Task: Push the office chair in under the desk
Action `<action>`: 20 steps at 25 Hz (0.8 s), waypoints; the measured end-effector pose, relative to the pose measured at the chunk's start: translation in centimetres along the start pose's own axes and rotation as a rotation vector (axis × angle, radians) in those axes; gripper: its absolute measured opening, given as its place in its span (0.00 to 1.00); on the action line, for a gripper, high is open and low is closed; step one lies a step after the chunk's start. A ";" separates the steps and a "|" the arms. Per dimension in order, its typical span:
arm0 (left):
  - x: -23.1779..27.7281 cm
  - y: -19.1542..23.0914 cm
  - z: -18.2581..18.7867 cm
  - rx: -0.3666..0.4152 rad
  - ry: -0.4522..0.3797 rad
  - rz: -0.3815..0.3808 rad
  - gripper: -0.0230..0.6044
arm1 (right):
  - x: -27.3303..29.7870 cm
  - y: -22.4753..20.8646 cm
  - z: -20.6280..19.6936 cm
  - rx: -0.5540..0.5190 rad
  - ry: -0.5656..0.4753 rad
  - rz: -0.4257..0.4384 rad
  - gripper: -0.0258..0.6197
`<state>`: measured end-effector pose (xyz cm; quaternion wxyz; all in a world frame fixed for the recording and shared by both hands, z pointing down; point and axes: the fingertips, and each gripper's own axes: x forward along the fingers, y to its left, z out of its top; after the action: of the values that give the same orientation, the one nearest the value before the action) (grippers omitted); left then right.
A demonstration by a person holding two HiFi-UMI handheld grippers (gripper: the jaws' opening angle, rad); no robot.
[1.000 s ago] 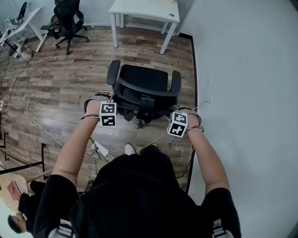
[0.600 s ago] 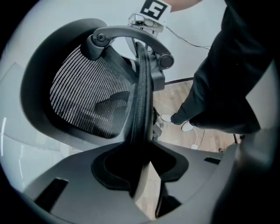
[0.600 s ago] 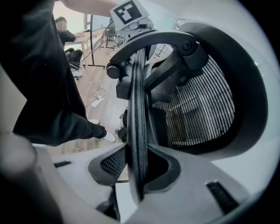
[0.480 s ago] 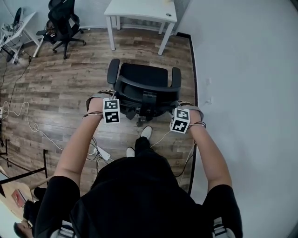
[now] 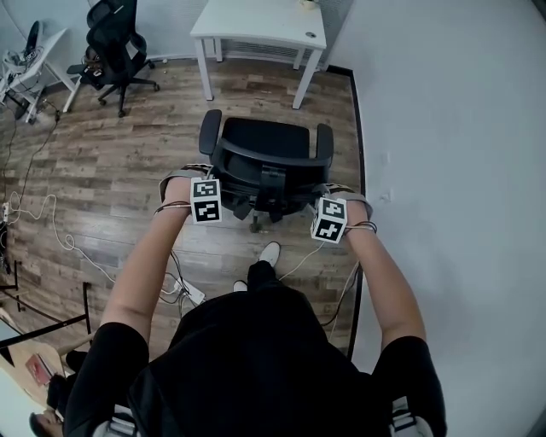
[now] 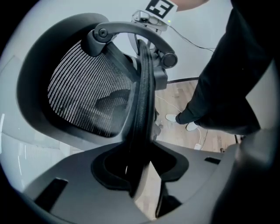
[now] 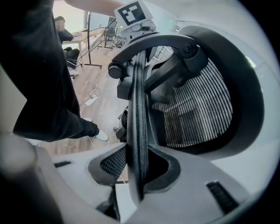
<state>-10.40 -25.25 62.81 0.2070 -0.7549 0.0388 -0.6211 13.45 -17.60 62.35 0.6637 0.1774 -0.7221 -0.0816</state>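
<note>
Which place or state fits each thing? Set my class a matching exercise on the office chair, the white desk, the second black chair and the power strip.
Things:
1. office chair
2. white desk
3. second black chair
4. power strip

Places or states:
A. on the floor near the person's feet
B. at the far left of the room
C. backrest edge clamped by the left gripper and the right gripper
D. against the far wall, ahead of the office chair

Pairs: 1-C, 2-D, 3-B, 4-A

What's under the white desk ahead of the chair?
Under the white desk only wood floor and a slatted white panel at the back show; its top hides the rest. The office chair is not there.
</note>
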 end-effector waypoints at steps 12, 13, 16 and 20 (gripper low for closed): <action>2.8 6.1 0.8 -0.026 0.022 0.008 0.25 | 2.5 -7.1 -1.8 -0.028 -0.017 -0.015 0.21; 2.9 6.4 0.8 -0.029 0.024 0.010 0.25 | 2.6 -7.6 -1.9 -0.031 -0.021 -0.014 0.21; 3.3 7.5 1.2 -0.037 0.032 0.009 0.25 | 2.9 -8.8 -2.5 -0.041 -0.030 -0.012 0.21; 4.1 9.1 1.8 -0.049 0.040 0.007 0.25 | 3.5 -10.8 -3.4 -0.057 -0.037 -0.010 0.21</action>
<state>-5.96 -34.33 63.02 0.1895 -0.7469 0.0609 -0.6344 18.25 -28.41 62.21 0.6546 0.1605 -0.7306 -0.1088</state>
